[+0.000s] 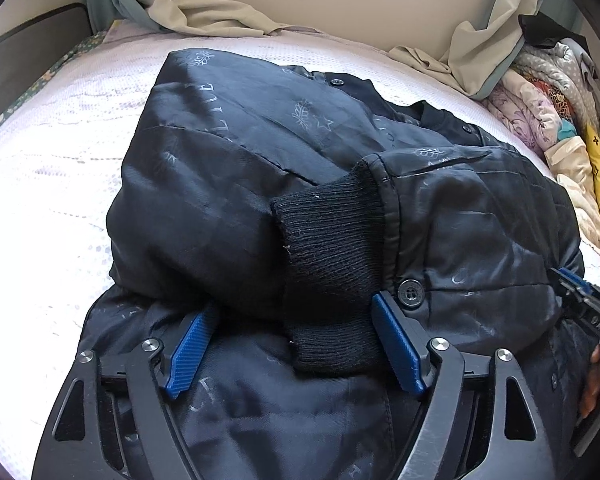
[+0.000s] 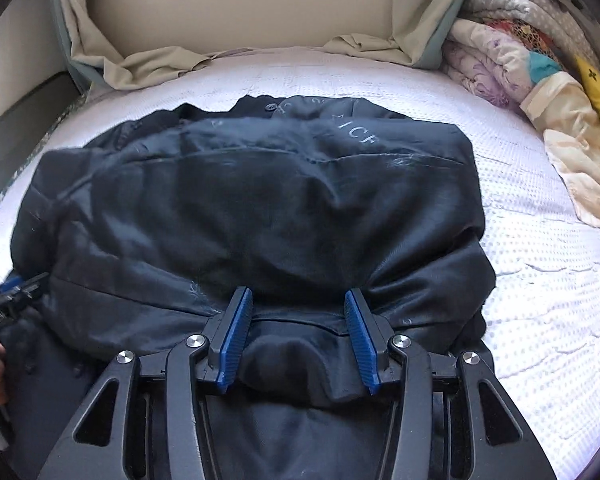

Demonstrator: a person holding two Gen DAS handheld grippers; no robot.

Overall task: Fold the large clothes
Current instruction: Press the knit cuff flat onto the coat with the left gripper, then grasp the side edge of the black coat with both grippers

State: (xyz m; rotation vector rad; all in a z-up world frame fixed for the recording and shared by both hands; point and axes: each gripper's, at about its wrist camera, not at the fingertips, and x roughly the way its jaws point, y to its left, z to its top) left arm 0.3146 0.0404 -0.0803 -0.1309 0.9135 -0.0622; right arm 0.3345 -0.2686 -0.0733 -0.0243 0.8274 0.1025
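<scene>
Lying bundled mid-bed (image 1: 40, 184), the slippery, bulky jacket (image 1: 228, 152) looks best taken by its knit cuff (image 1: 328, 248) at six o'clock, between the wide-spread left gripper (image 1: 296, 320); right gripper (image 2: 298, 316) half-parted astride fabric.

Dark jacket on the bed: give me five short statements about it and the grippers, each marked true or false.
1. The dark jacket lies on a white bed cover. True.
2. The left gripper straddles a black ribbed cuff. True.
3. The left gripper is clamped shut. False: it is open, pads apart from the cuff.
4. The jacket is red. False: it is dark navy with pale printed motifs.
5. A heap of patterned bedding lies beside the jacket. True.
</scene>
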